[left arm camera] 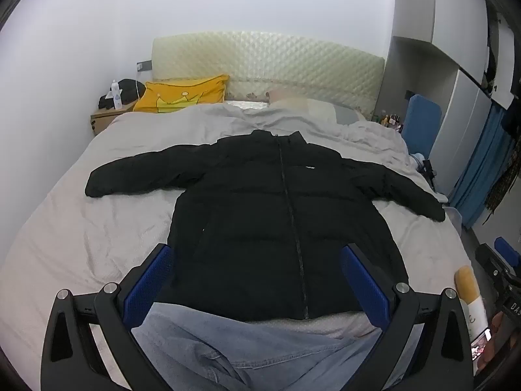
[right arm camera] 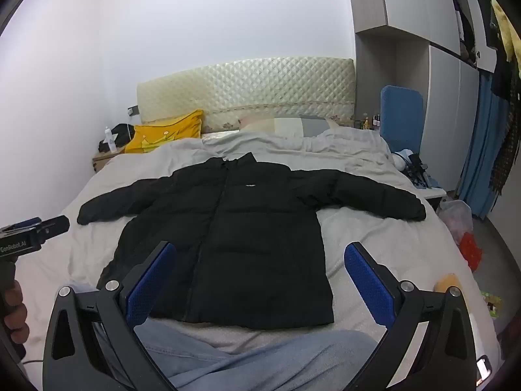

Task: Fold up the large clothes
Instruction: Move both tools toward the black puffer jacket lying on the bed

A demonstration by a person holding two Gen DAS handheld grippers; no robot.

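Observation:
A black puffer jacket [left arm camera: 260, 215] lies flat and zipped on the grey bed [left arm camera: 97, 221], collar toward the headboard, both sleeves spread out sideways. My left gripper [left arm camera: 257, 260] hovers above the jacket's hem, open, with nothing between its blue pads [left arm camera: 153, 280]. In the right wrist view the same jacket [right arm camera: 234, 228] fills the middle of the bed [right arm camera: 374, 247]. My right gripper [right arm camera: 260, 260] is open and empty above the jacket's lower right part. The left gripper's body [right arm camera: 32, 231] shows at the left edge, held by a hand.
The person's jeans-clad legs [left arm camera: 247, 348] rest at the bed's near edge. A yellow pillow [left arm camera: 182, 94] and a quilted headboard [left arm camera: 267, 65] are at the far end. A nightstand [left arm camera: 107, 117] stands left; a blue chair [right arm camera: 402, 117], a wardrobe and bags [right arm camera: 456, 218] right.

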